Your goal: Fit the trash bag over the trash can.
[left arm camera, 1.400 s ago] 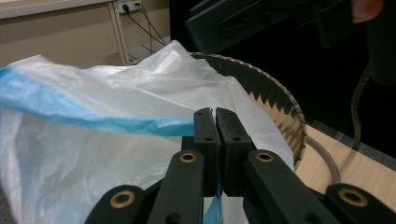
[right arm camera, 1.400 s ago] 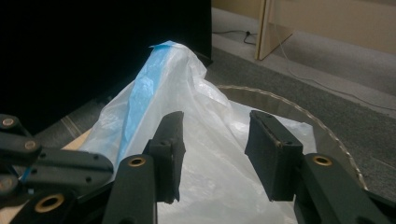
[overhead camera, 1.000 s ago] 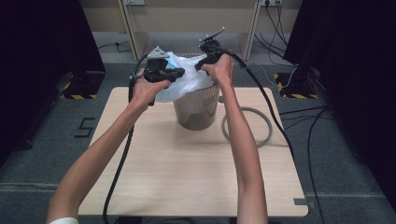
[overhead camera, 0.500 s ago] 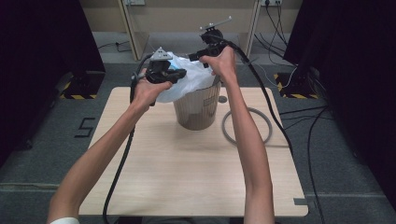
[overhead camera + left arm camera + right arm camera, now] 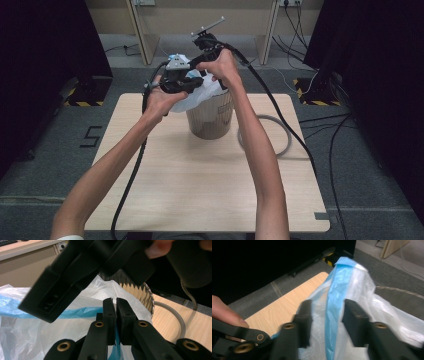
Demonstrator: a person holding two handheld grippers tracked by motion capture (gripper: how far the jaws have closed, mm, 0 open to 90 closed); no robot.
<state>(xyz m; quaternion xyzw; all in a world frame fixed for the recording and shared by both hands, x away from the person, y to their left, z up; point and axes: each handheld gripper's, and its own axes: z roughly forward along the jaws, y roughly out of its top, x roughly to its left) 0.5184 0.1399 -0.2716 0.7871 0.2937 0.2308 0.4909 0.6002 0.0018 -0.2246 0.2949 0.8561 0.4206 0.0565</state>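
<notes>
A ribbed metal bin [image 5: 211,119] stands on the wooden table [image 5: 200,200], lined with a white plastic bag [image 5: 202,92] that has a blue band. My left gripper [image 5: 192,84] is above the bin's left rim. In the left gripper view its jaws [image 5: 116,308] are shut on the bag [image 5: 45,325], with blue film showing beneath them. My right gripper [image 5: 200,59] hovers just above and behind it. In the right gripper view it is open [image 5: 327,312], and the bag's blue band [image 5: 337,290] hangs between the two blurred jaws.
A grey ring [image 5: 285,137] lies on the table right of the bin. The right gripper's body [image 5: 82,267] looms close across the left gripper view. Cables trail off both sides of the table, and dark cabinets flank it.
My right gripper has moved left and closer to the left gripper, above the bin's rim. The bag's top is gathered higher between them. The left gripper has barely shifted.
</notes>
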